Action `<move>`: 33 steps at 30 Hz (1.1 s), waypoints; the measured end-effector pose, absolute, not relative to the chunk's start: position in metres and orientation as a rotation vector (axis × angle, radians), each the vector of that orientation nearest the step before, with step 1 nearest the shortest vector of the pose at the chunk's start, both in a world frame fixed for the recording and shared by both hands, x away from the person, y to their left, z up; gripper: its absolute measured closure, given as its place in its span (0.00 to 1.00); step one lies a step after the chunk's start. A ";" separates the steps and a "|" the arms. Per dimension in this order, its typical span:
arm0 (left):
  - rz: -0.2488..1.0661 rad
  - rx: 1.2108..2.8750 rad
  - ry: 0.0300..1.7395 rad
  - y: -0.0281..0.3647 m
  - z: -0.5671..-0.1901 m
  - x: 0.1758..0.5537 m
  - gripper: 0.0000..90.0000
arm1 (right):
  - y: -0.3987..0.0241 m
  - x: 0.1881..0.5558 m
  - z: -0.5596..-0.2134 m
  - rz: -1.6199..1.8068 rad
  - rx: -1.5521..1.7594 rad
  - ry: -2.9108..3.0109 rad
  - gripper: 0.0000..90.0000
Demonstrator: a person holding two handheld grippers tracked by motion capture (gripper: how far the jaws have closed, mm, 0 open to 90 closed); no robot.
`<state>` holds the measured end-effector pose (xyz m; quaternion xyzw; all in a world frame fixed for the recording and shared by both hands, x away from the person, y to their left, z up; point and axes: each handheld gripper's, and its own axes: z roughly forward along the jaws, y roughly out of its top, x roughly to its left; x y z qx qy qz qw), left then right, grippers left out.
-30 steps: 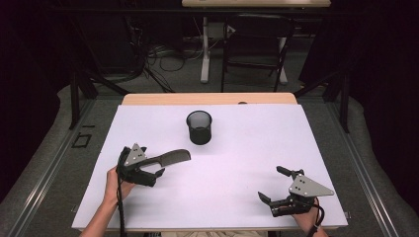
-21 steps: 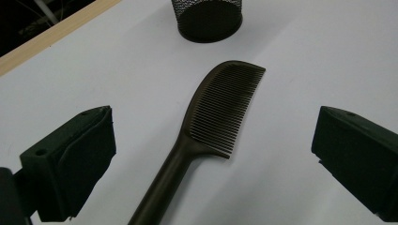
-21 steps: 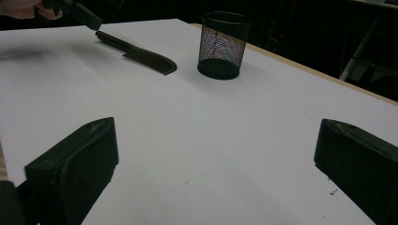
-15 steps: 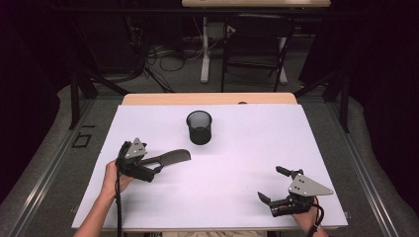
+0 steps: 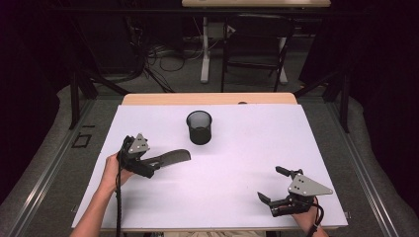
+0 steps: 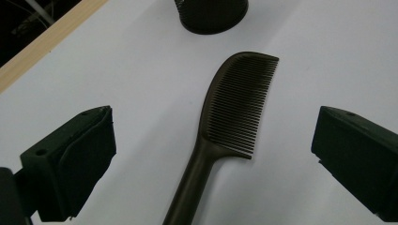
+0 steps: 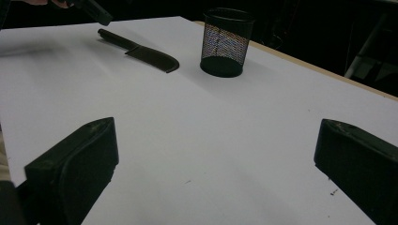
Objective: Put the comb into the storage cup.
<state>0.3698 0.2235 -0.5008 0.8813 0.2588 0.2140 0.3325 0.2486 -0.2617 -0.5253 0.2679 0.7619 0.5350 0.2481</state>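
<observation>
Bright, even overhead light on the white table (image 5: 247,163), pitch-dark surroundings beyond. Soft, short shadow under the comb (image 6: 234,108), faint one beside the mesh cup (image 7: 226,42). Near jaws blurred, slightly grainy. No glare.

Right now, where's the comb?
High view: the comb lies flat on the table's left half, handle between the open left gripper's jaws, head toward the mesh cup.

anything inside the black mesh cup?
In the high view the black wire-mesh cup looks dark inside with nothing sticking above its rim; the bottom can't be made out. The dark plastic comb lies on the white table, outside it.
</observation>
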 end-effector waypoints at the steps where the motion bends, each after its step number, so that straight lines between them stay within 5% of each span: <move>1: 0.559 2.302 0.676 0.224 -0.501 0.370 0.00 | -0.262 0.249 -0.525 1.457 0.729 2.078 0.00; 33: 0.548 2.473 0.646 0.227 -0.493 0.400 0.00 | -0.262 0.249 -0.526 1.457 0.733 2.094 0.00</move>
